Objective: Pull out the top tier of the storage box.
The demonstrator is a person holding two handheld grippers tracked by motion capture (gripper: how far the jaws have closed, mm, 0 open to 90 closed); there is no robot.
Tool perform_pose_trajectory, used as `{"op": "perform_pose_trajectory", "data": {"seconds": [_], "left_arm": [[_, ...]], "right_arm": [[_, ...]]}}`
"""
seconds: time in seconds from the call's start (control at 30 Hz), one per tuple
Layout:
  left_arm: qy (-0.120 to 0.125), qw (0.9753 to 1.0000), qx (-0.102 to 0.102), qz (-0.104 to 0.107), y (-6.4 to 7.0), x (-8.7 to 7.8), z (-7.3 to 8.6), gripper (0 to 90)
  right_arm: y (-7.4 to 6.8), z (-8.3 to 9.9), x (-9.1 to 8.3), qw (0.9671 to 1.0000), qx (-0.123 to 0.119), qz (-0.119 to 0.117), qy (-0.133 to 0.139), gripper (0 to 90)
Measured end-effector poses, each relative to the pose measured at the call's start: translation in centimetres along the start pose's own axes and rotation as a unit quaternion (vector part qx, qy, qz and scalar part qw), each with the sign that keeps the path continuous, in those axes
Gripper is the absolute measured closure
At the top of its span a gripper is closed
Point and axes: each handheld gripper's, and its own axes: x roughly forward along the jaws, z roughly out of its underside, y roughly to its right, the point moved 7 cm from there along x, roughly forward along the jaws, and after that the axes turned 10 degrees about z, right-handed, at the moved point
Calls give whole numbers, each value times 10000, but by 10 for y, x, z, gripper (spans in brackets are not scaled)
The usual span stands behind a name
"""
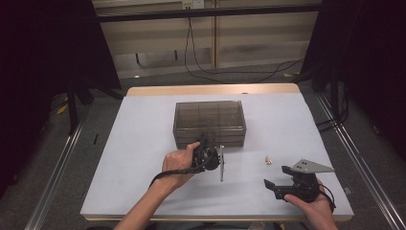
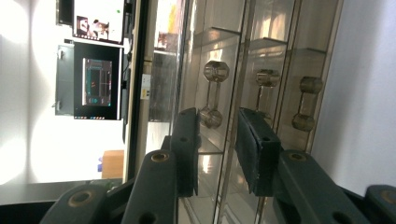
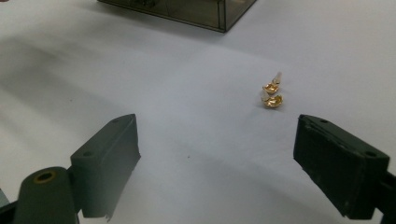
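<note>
While the left hand (image 1: 178, 163) sits left of centre in the high view, its left gripper (image 1: 207, 154) is pressed up against the front face of the smoky drawer box (image 1: 209, 122) in the middle of the desk (image 1: 139, 158). In the left gripper view, that gripper (image 2: 218, 140) is turned on its side, and its jaws stand a narrow gap apart, partly open, with nothing clamped between them. They sit close in front of the box's drawer fronts (image 2: 261, 60), near the lowest clear dumbbell-shaped handle (image 2: 212, 95) at centre frame; whether a jaw touches it I cannot tell. Two more such handles (image 2: 306, 102) stand to the right. This view also shows, at its upper left, a dark monitor (image 2: 95, 79) against a bright wall.

Moving right in the high view, a pair of small gold pieces (image 1: 268, 160) lies on the white desk cover, right of centre, apart from the box. At lower right the right gripper (image 1: 280, 179) is held by the right hand (image 1: 313, 206) just above the desk edge, with its grey plate on top.

In the right gripper view, the right gripper (image 3: 217, 161) has its jaws spread wide, holding nothing and touching nothing. The two gold pieces (image 3: 272, 94) lie side by side ahead of the jaws, nearer the right one, clearly separate items here. The box's corner (image 3: 219, 14) shows at the top edge.
</note>
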Motion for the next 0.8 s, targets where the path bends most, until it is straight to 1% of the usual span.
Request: {"op": "perform_pose_trajectory", "data": {"seconds": [0.07, 0.1, 0.13, 0.17, 0.2, 0.27, 0.3, 0.37, 0.4, 0.43, 0.5, 0.57, 0.6, 0.63, 0.77, 0.8], "left_arm": [[-89, 10000, 0, -21, 0, 1, 0, 696], [-94, 9999, -49, 3, 1, 2, 1, 696], [-59, 10000, -36, -44, -1, 3, 0, 696], [-76, 9999, -22, -89, -1, 4, 0, 696], [-89, 9999, -25, -47, 0, 5, 0, 706], [-99, 9999, 5, -85, 0, 5, -1, 712], [-146, 9998, 28, -102, 0, 5, -1, 716], [-149, 9998, -7, -113, 0, 5, -2, 750], [-161, 9998, -14, -127, -1, 5, -2, 750], [-146, 9998, -65, -126, -1, 5, -2, 764], [-197, 9997, -70, -139, -2, 5, -2, 783], [-207, 9996, -109, -165, -1, 5, -3, 786], [-207, 9995, -66, -215, -2, 5, -3, 787], [-220, 9995, -94, -217, -1, 5, -3, 788], [-282, 9993, -102, -209, -1, 5, -3, 794], [-255, 9994, -105, -220, -1, 5, -4, 795]], "right_arm": [[-1, 1, 0, 10000, -4, -21, -35, 141], [-1, 1, 0, 10000, -4, -21, -35, 141], [-1, 1, 0, 10000, -7, -19, -39, 140], [-1, 1, 1, 10000, -6, -22, -48, 139], [-1, 1, 1, 10000, -5, -30, -50, 139], [-1, 1, 0, 10000, -10, -24, -53, 138], [-1, 1, 0, 10000, -7, -28, -56, 138], [-1, 1, 0, 10000, -15, -38, -61, 138], [-1, 1, 0, 10000, -15, -38, -61, 138], [-1, 1, 0, 10000, -25, -44, -57, 138], [-2, 1, 1, 10000, -32, -55, -63, 137], [-2, 1, 1, 9999, -43, -62, -68, 137], [-2, 1, 1, 9999, -40, -61, -69, 137], [-2, 1, 1, 9999, -38, -62, -74, 136], [-2, 2, 1, 9999, -20, -75, -92, 133], [-2, 2, 1, 9999, -34, -78, -100, 133]]}}
